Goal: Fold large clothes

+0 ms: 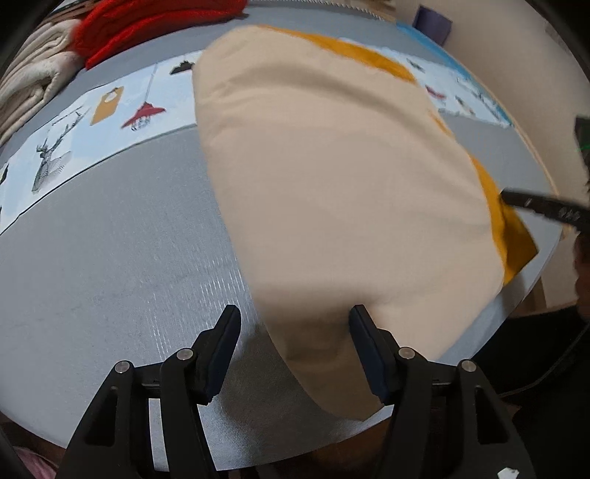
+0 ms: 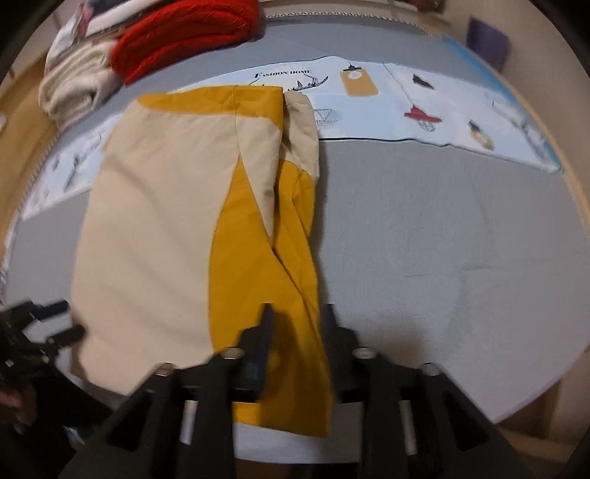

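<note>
We see the cream and mustard garment point(image 2: 191, 228) lying folded into a long strip on the grey table cover point(image 2: 442, 239), reaching from the near edge toward twelve o'clock in the right wrist view. Its cream panel fills the nine o'clock side and the mustard panel runs down the three o'clock side to the near hem.

Our right gripper point(image 2: 297, 313) points steeply down over that near mustard end. Its jaws stand apart with the mustard cloth between them, and the pads do not press on it, though blur makes the contact hard to judge.

In the left wrist view the same garment point(image 1: 350, 191) bulges up as a broad cream mound with a mustard edge showing at two and three o'clock. Our left gripper point(image 1: 295, 317) has its jaws spread wide at the near cream corner; one finger point(image 1: 363, 342) lies against the fold, the other sits over bare cover, so nothing is clamped.

Farther out, a printed light-blue runner point(image 2: 424, 110) crosses the table behind the garment. At eleven o'clock a folded red knit point(image 2: 184, 33) rests beside a stack of cream fabric point(image 2: 73, 84).
</note>
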{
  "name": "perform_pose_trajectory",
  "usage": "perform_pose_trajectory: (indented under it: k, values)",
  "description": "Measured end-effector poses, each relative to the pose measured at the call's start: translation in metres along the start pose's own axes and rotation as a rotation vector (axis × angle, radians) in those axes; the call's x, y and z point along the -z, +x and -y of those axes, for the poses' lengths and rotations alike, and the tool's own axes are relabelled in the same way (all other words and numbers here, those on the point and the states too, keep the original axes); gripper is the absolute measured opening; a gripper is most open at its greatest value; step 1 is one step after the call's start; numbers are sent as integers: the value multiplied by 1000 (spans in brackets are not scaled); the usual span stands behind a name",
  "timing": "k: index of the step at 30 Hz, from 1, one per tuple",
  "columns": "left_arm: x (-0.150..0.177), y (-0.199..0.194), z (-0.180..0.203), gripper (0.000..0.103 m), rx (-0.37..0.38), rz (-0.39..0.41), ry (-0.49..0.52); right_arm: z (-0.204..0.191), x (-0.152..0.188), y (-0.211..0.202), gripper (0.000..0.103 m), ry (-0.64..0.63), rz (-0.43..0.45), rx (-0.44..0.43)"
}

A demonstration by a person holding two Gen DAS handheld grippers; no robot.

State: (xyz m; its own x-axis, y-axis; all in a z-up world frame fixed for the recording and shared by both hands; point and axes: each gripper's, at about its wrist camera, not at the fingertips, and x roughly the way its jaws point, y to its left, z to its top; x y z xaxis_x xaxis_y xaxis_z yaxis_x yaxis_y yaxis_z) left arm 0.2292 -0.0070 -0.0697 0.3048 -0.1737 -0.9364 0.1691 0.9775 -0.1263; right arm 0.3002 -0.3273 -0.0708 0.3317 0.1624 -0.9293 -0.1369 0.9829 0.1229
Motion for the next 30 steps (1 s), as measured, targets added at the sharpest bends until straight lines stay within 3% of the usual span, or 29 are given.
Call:
perform_pose_trajectory:
  k: [5, 12, 21, 25, 28, 30]
  values:
    - [-11, -9, -24, 59, 44, 53, -133, -5, -13, 24, 38, 32, -49, 1]
    - [-35, 6, -53, 59, 128, 24, -271, 3, -28, 59, 53, 80, -122, -11]
    - [-64, 52, -98, 72, 268, -36, -527, 8, -38, 83, 54, 116, -189, -22]
    - [-69, 77, -107, 73, 389, -77, -616, 6, -40, 93, 54, 128, -214, -20]
    - [-73, 89, -108, 73, 459, -89, -649, 6, -38, 98, 46, 167, -229, -47]
    - [-77, 93, -104, 72, 461, -85, -637, 11, -38, 101, 36, 211, -235, -76]
